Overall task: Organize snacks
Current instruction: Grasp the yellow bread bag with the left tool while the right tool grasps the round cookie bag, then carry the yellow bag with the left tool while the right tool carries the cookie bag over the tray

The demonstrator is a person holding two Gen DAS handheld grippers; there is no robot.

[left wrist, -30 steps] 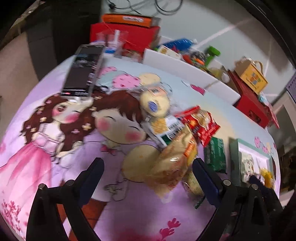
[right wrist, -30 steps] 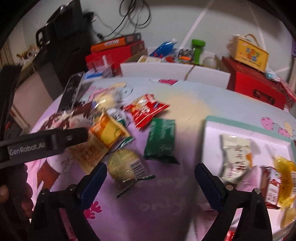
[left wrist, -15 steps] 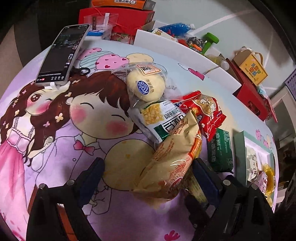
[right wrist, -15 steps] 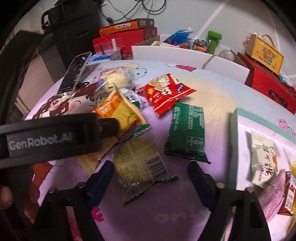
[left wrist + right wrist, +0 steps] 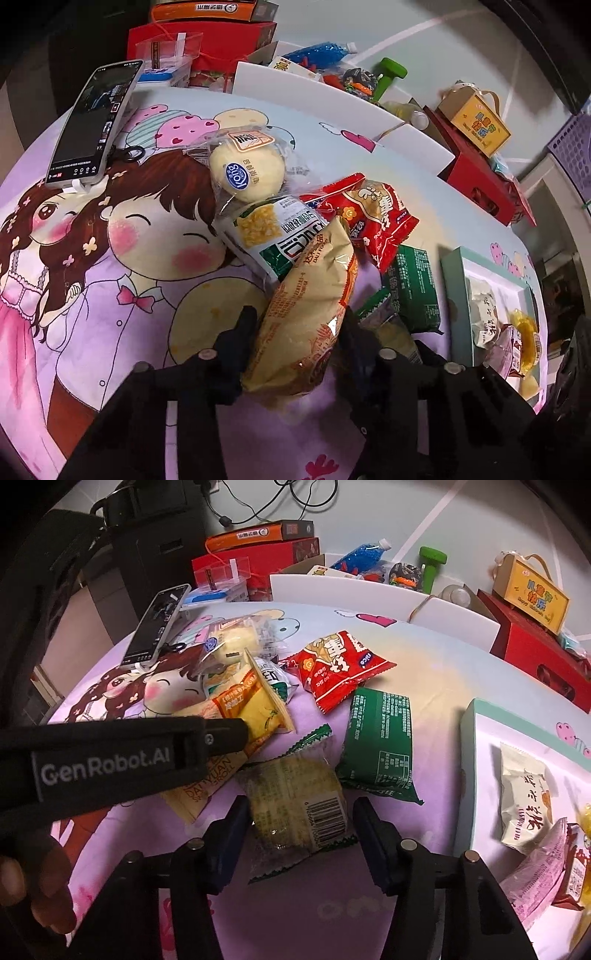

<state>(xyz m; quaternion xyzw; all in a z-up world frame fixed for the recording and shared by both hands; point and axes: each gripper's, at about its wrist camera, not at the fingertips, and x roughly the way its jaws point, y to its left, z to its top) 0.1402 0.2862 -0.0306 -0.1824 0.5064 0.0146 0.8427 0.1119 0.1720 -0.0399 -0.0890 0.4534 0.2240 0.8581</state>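
Left wrist view: the left gripper [image 5: 295, 325] has its jaws clamped on the near end of a tan bread packet [image 5: 310, 314], which lies lengthwise on the cartoon-printed tabletop [image 5: 122, 295]. Just beyond it sit a corn snack bag [image 5: 269, 232] and, to the right, a red snack bag [image 5: 369, 218] and a green packet [image 5: 415, 288]. Farther off lies a round bun in clear wrap [image 5: 245, 171], and far left a phone [image 5: 96, 122]. At the right edge a pale-rimmed tray [image 5: 452, 295] holds a white packet [image 5: 485, 314].

In the right wrist view, the right gripper [image 5: 299, 823] has its jaws standing either side of a clear-wrapped yellowish snack [image 5: 299, 808], close against it; whether they press it I cannot tell. The left gripper [image 5: 110, 760] crosses from the left, a person's hand [image 5: 33, 882] beneath it. The green packet [image 5: 378, 738] lies just right of the snack, the red snack bag [image 5: 340, 664] beyond.
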